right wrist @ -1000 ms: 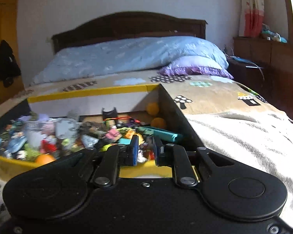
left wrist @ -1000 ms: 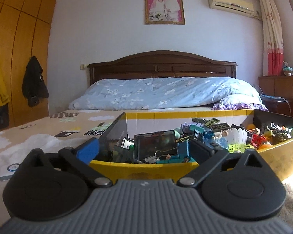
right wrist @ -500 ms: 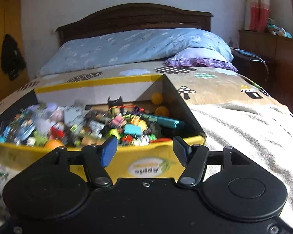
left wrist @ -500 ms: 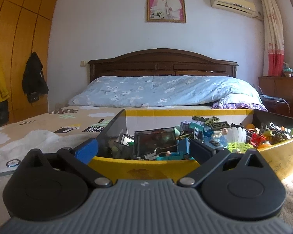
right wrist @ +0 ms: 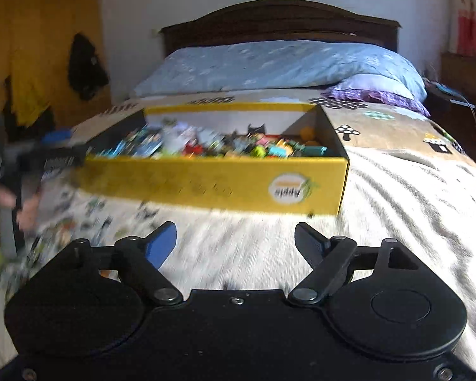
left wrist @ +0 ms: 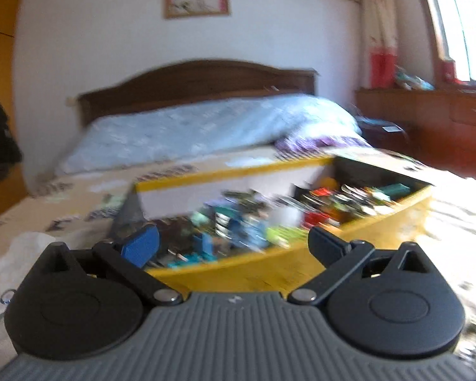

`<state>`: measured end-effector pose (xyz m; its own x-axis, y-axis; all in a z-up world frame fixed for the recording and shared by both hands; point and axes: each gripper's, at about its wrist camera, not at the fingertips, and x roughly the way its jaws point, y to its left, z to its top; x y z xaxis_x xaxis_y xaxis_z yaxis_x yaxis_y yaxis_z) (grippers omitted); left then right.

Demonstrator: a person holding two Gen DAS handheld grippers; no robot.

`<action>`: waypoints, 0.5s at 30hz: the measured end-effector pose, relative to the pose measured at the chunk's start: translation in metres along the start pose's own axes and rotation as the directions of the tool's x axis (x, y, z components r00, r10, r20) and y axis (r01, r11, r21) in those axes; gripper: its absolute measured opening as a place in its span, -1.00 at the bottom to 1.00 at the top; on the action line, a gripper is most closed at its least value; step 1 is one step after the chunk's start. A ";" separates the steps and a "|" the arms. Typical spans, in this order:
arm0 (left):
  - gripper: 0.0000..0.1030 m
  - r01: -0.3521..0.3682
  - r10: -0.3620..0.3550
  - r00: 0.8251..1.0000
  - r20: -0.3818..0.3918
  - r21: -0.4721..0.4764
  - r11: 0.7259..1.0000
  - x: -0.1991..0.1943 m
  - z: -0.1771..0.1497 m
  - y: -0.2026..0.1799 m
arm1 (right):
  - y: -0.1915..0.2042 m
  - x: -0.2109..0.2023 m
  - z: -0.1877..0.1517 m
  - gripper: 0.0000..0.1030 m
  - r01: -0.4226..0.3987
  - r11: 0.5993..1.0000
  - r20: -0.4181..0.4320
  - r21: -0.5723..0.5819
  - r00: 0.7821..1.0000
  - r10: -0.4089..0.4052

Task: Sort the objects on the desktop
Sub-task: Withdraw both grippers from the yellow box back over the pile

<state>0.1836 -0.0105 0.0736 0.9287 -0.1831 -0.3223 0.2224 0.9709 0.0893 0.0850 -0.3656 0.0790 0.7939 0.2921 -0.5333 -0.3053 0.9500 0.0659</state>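
A yellow cardboard box (right wrist: 206, 184) heaped with several small colourful toys and blocks (right wrist: 212, 146) lies on the bed. In the left wrist view the box (left wrist: 269, 266) is close ahead, and my left gripper (left wrist: 233, 244) hangs open over its near rim with nothing between the fingers. My right gripper (right wrist: 234, 243) hovers above the striped blanket, short of the box front; its jaws are opening and hold nothing. The other gripper (right wrist: 50, 158) and a hand (right wrist: 3, 197) show blurred at the box's left end in the right wrist view.
A light blue duvet (right wrist: 269, 63) and purple pillow (right wrist: 377, 95) lie by the dark headboard (right wrist: 279, 19). A wooden dresser (left wrist: 444, 127) stands on the right. A small white round device (left wrist: 0, 301) rests on the blanket at left.
The right gripper has drawn back from the box and its jaws have spread from nearly shut to wide. The left gripper has risen and swung right; the box now sits lower in view.
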 end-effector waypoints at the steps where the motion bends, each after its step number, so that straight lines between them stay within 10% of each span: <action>1: 1.00 0.022 -0.021 0.999 -0.025 0.013 1.000 -0.008 -0.001 -0.007 | 0.004 -0.009 -0.007 0.62 -0.007 1.000 -0.006 -0.021 1.000 0.006; 15: 1.00 0.211 -0.221 0.944 -0.245 -0.068 0.975 -0.102 -0.099 -0.072 | 0.047 -0.080 -0.118 0.65 -0.135 0.991 -0.003 0.018 0.991 0.135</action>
<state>0.0436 -0.0466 0.0068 0.7549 -0.3500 -0.5547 0.3930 0.9185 -0.0447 -0.0549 -0.3570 0.0247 0.7439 0.4171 -0.5221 -0.3999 0.9038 0.1523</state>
